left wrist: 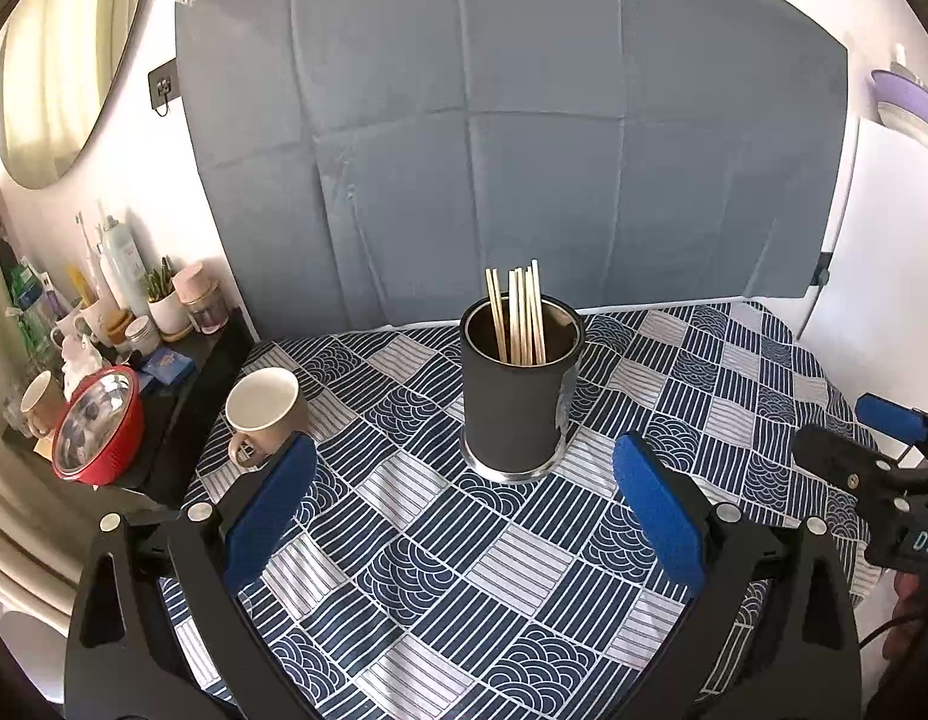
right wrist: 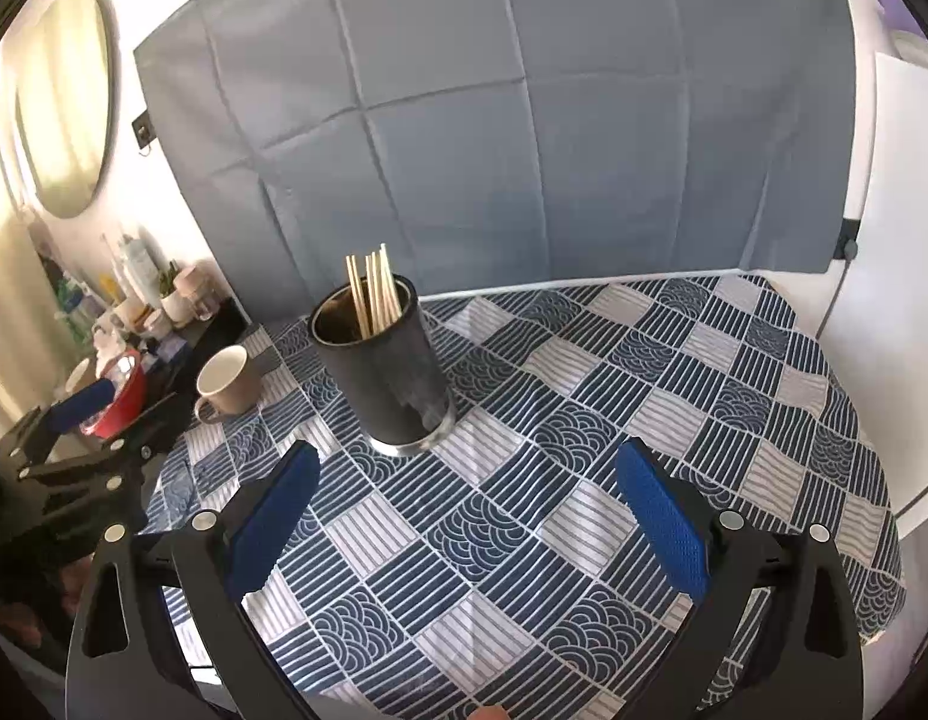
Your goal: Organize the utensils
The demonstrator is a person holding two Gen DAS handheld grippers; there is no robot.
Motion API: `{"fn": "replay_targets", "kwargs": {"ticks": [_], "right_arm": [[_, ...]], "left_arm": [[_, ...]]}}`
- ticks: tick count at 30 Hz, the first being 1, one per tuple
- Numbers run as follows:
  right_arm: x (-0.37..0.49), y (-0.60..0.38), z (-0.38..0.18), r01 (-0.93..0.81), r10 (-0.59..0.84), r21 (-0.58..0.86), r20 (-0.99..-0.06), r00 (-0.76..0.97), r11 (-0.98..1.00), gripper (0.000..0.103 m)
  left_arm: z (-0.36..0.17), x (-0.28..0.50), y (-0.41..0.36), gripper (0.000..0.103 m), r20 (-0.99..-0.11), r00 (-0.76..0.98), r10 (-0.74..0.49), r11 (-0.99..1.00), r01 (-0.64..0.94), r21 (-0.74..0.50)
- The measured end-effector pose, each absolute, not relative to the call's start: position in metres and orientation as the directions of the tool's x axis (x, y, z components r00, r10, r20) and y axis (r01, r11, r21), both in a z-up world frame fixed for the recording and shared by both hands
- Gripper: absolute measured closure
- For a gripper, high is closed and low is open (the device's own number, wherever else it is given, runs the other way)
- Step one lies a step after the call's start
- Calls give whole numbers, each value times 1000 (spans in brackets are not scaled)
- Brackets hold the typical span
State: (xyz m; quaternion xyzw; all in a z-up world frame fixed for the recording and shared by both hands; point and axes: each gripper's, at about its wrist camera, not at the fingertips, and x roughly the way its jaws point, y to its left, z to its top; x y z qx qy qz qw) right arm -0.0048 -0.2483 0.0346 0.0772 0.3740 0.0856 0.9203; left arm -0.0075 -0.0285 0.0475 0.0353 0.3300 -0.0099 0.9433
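Both of your grippers, the left gripper (left wrist: 464, 516) and the right gripper (right wrist: 466, 516), hover with jaws spread wide and gripping nothing above the blue patterned tablecloth (left wrist: 440, 576), while the chopsticks (left wrist: 516, 315) stand upright in the dark holder (left wrist: 514, 408) just beside the beige mug (left wrist: 266, 414).

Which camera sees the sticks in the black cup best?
The left wrist view: the chopsticks stand near the middle, and you look into the black holder. The right wrist view shows them off to the left, bunched closer together, in a tilted-looking holder.
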Motion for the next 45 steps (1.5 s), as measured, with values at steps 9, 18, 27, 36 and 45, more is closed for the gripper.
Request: {"fn": "replay_targets", "kwargs": {"ticks": [9,18,27,36,45], "right_arm": [[-6,-244,36,-116,221,199,-670,709,973,8],[-6,-239,37,-130,228,194,-671,706,972,8],[-6,-233,37,-147,230,178,-676,700,973,8],[-5,-233,34,-151,234,180,-687,688,972,8],[-6,-234,33,-152,236,181,-690,684,972,8]], "left_arm": [[44,-11,-18,6,-635,772,-10,1000,21,11],[37,-10,-11,6,-669,744,7,1000,-13,-4],[34,-9,-8,6,-684,730,1,999,-25,-26],[36,-12,-18,6,-673,740,12,1000,-4,14],[37,-13,-22,6,-669,743,-9,1000,22,12]]}}
